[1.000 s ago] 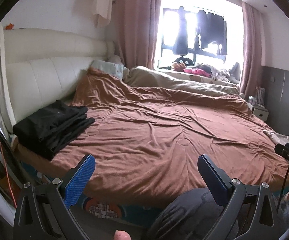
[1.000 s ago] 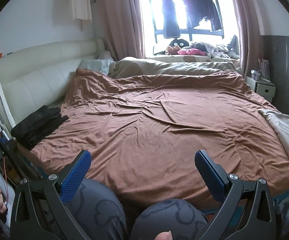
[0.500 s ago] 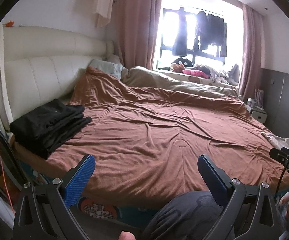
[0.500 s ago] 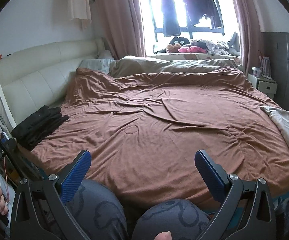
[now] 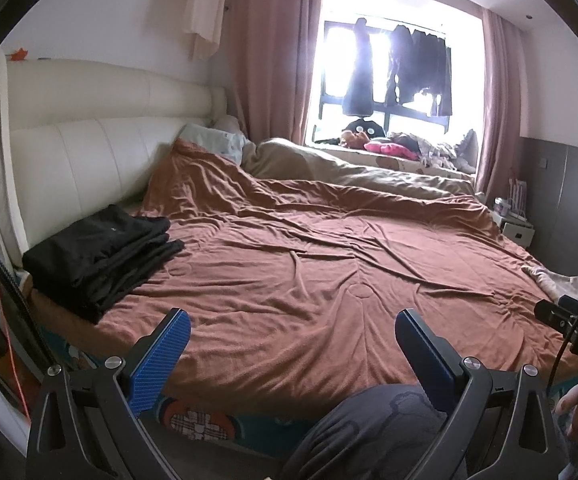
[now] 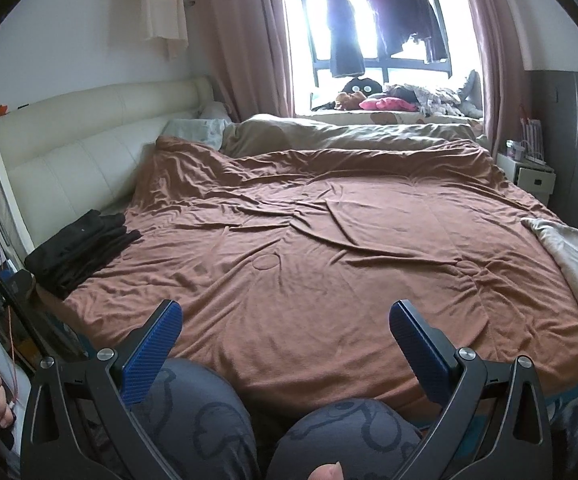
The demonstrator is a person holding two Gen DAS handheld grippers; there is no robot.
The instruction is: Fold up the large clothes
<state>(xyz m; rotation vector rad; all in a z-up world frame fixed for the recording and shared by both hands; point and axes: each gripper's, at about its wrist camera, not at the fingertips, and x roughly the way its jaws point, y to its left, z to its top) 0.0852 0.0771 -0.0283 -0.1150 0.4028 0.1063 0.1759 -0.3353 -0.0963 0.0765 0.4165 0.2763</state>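
While both hover level over the knees, left gripper point(image 5: 291, 354) and right gripper point(image 6: 285, 344) gape wide, empty.

Bedroom interior: bed point(image 6: 329, 248) under a brown quilt, cream padded headboard point(image 6: 89, 148) at left, backlit window point(image 6: 377, 36) with pink curtains point(image 6: 245, 36) beyond, white nightstand point(image 6: 537, 178) at right against a grey wall panel point(image 6: 577, 140).

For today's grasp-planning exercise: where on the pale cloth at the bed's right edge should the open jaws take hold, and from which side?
Grip the pale cloth at its nearer corner, coming from the right gripper side. It lies flat on the brown blanket, and that edge looks easiest to reach.
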